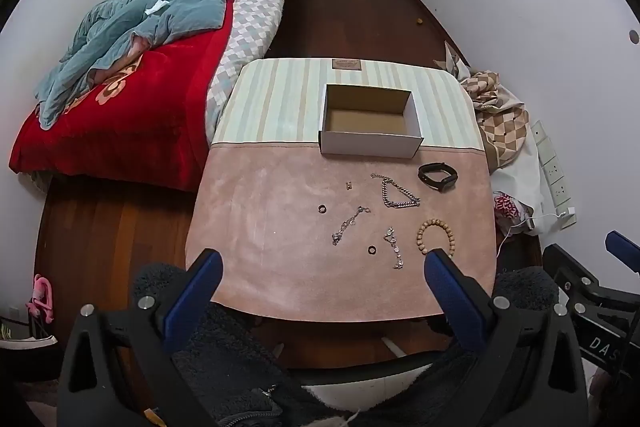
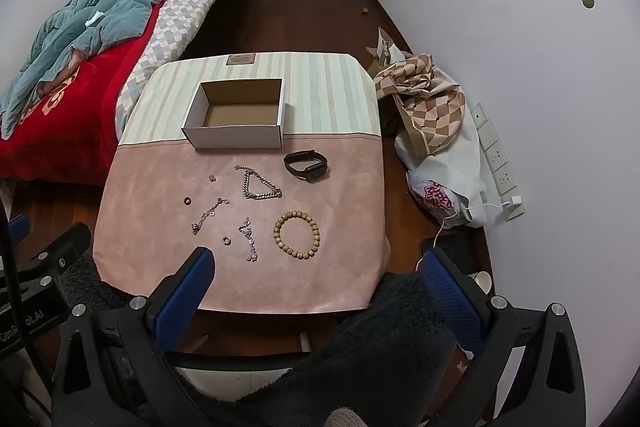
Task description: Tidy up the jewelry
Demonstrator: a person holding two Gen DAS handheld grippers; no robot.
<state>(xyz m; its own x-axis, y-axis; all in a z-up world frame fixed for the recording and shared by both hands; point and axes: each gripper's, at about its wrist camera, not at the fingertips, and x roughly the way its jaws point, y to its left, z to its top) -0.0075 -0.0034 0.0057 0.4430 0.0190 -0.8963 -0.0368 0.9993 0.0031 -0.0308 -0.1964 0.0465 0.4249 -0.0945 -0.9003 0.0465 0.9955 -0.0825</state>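
An empty white cardboard box [image 1: 370, 141] [image 2: 236, 137] stands open at the back of the pink cloth. In front of it lie a black wristband [image 1: 438, 177] [image 2: 306, 166], a thick silver chain [image 1: 396, 191] [image 2: 260, 183], a wooden bead bracelet [image 1: 436, 239] [image 2: 297, 235], two thin silver bracelets [image 1: 350, 225] [image 1: 394, 253] [image 2: 208, 213] [image 2: 248, 239], two dark rings [image 1: 322, 208] [image 1: 372, 250] and a small earring [image 1: 349, 185]. My left gripper [image 1: 326, 267] is open and empty above the table's near edge. My right gripper [image 2: 316, 265] is open and empty, also at the near edge.
The small table [image 1: 260, 227] has a striped cloth at the back. A bed with a red blanket [image 1: 120, 115] lies to the left. A heap of patterned cloth and bags [image 2: 432, 123] and a power strip [image 2: 496, 155] lie to the right by the wall.
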